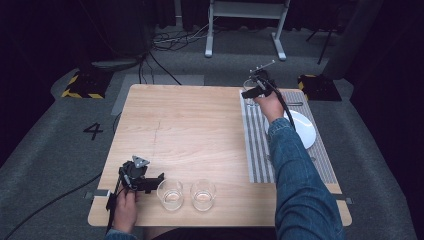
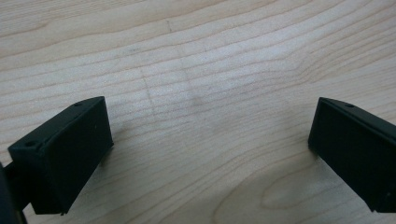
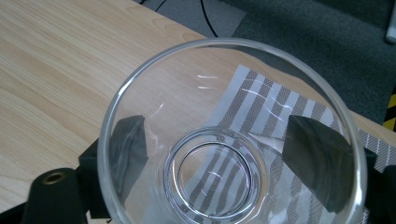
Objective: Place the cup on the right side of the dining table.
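A clear drinking glass [image 3: 219, 196] stands between my right gripper's [image 3: 215, 158] jaws, which press on its two sides over the far left corner of the striped placemat [image 3: 289, 107]. In the high view that gripper [image 1: 251, 90] and glass [image 1: 247, 92] are at the table's far right. Near the front left edge, my left gripper [image 1: 160, 182] is open, with bare wood between its jaws. In its own view, the left gripper [image 2: 210, 154] shows both black jaws wide apart. Two more clear glasses [image 1: 170, 194] [image 1: 203, 194] stand just to its right.
A white plate [image 1: 304, 129] lies on the grey striped placemat [image 1: 257, 145] along the table's right side, with a piece of cutlery [image 1: 295, 104] beyond it. The person's denim sleeve [image 1: 295, 175] crosses the mat. The wooden table [image 1: 200, 125] is bare in the middle.
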A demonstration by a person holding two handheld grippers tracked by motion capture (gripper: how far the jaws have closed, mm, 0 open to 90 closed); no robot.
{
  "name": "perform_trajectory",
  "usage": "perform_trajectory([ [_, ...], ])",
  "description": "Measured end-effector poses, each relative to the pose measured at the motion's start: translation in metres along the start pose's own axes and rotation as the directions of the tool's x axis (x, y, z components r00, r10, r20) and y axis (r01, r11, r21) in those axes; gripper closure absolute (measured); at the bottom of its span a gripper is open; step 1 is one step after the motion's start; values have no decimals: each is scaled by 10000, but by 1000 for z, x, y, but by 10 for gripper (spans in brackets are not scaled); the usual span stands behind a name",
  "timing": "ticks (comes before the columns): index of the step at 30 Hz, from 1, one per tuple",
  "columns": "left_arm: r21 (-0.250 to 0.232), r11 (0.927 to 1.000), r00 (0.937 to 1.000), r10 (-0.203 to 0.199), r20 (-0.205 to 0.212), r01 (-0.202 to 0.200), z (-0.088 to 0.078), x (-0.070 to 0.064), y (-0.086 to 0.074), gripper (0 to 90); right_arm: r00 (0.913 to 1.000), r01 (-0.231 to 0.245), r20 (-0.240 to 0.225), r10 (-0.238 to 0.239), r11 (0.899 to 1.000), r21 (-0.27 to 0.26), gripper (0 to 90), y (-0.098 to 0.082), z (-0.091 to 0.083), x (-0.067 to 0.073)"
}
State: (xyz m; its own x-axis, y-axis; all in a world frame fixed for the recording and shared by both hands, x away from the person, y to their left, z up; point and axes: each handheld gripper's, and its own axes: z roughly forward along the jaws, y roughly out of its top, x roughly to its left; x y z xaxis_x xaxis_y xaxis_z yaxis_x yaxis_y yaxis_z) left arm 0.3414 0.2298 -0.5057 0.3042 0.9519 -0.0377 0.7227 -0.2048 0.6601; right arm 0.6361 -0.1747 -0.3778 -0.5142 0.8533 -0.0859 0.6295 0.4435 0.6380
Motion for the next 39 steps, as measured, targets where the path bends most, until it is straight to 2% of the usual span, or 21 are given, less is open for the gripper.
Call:
perform_trajectory([
  [4, 7, 10000, 10000, 15, 10, -15, 0, 0, 0, 0, 9999, -15, 120, 9, 9990, 457, 196, -4, 13, -1],
  [11, 48, 10000, 10000, 75, 9, -75, 1, 0, 1, 0, 9994, -304, 162, 295, 9978, 597, 196, -11, 24, -5],
  [16, 37, 9999, 10000, 93, 10, -93, 1, 0, 1, 0, 9978, -486, 499, 438, 9939, 988, 197, -17, 34, -6],
  [20, 36, 9999, 9999, 100, 9, -100, 1, 0, 1, 0, 9970, -681, 428, 637, 9916, 1100, 197, -23, 39, -7],
  [34, 38, 9999, 10000, 95, 16, -95, 1, 0, 1, 0, 9935, -1115, 349, 1082, 9873, 1132, 196, -39, 54, -7],
  [36, 37, 10000, 10000, 93, 17, -93, 1, 0, 1, 0, 9917, -1271, 323, 1246, 9878, 905, 196, -41, 55, -7],
  [39, 39, 9999, 10000, 95, 18, -95, 1, 0, 1, 0, 9921, -1237, 315, 1215, 9892, 782, 196, -43, 55, -7],
])
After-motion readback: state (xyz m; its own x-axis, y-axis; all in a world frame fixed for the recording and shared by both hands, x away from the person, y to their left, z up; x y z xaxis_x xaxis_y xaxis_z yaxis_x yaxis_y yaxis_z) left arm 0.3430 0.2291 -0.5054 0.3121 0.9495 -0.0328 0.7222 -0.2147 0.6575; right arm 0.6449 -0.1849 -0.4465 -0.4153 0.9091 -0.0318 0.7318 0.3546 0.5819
